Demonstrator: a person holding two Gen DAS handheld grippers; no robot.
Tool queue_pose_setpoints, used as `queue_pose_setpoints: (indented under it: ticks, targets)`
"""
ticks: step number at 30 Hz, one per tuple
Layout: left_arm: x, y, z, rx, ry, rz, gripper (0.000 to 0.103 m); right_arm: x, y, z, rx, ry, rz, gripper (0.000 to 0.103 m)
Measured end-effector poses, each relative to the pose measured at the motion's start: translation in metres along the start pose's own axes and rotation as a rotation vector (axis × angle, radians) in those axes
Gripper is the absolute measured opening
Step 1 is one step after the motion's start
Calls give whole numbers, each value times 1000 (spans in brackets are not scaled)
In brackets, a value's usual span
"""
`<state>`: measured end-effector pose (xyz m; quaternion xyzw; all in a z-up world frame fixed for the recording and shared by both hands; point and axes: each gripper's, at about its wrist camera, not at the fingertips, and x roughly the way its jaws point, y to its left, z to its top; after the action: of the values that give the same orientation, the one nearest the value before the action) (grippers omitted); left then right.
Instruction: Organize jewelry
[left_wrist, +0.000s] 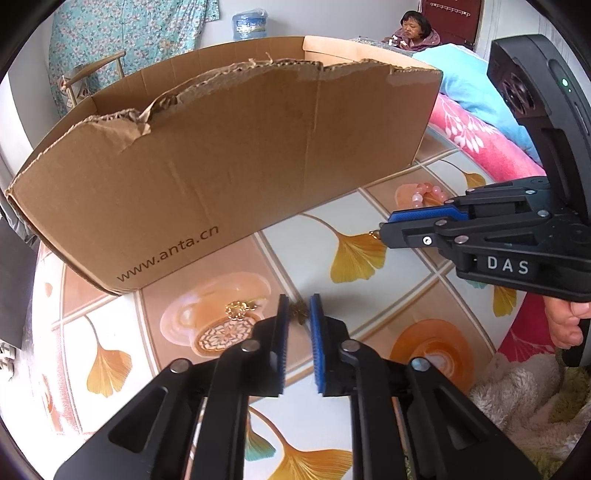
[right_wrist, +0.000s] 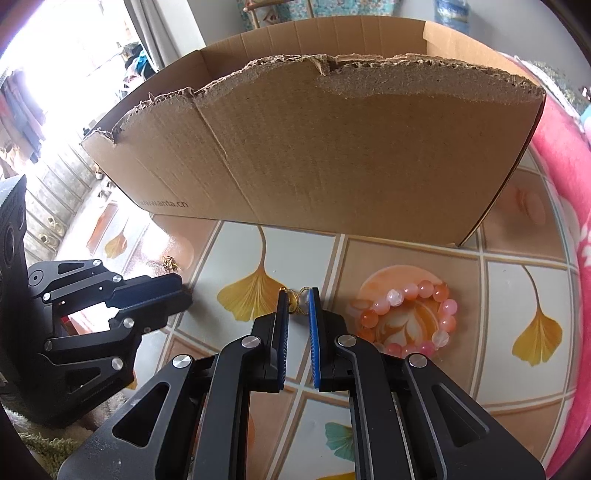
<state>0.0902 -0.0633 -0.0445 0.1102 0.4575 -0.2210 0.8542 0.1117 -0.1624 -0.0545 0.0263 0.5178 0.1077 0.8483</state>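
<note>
Ginkgo-patterned oilcloth covers the surface (right_wrist: 424, 424), with a torn box (right_wrist: 332, 155) at 12 o'clock. Left tongs (left_wrist: 299, 314) are pinched on a small dark-gold trinket (left_wrist: 298, 312); right tongs (right_wrist: 298, 301) are pinched on a gold ring piece (right_wrist: 300, 300). Both grips are fingertip-thin, so a jolt could drop either piece. Beads (right_wrist: 406, 317) lie at 3 o'clock of the right tongs, and a gold charm (left_wrist: 238, 309) at 9 o'clock of the left tongs. Writing: "www.anta.cn" on the box, "DAS" on the right tool.
</note>
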Motion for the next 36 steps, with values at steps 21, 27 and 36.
queue_pose_setpoints:
  ticks: [21,27,36]
  targets:
    - [-19,5,-4,19,-52,-21,8,-20,8,8,-14,-17,0,8]
    - [-61,15,7,34,-152,-52,7,-59,19,16,-43,-76,64,8]
    - [-140,49,64,56,-391,-67,8,-130,37,72,-179,-307,128,8]
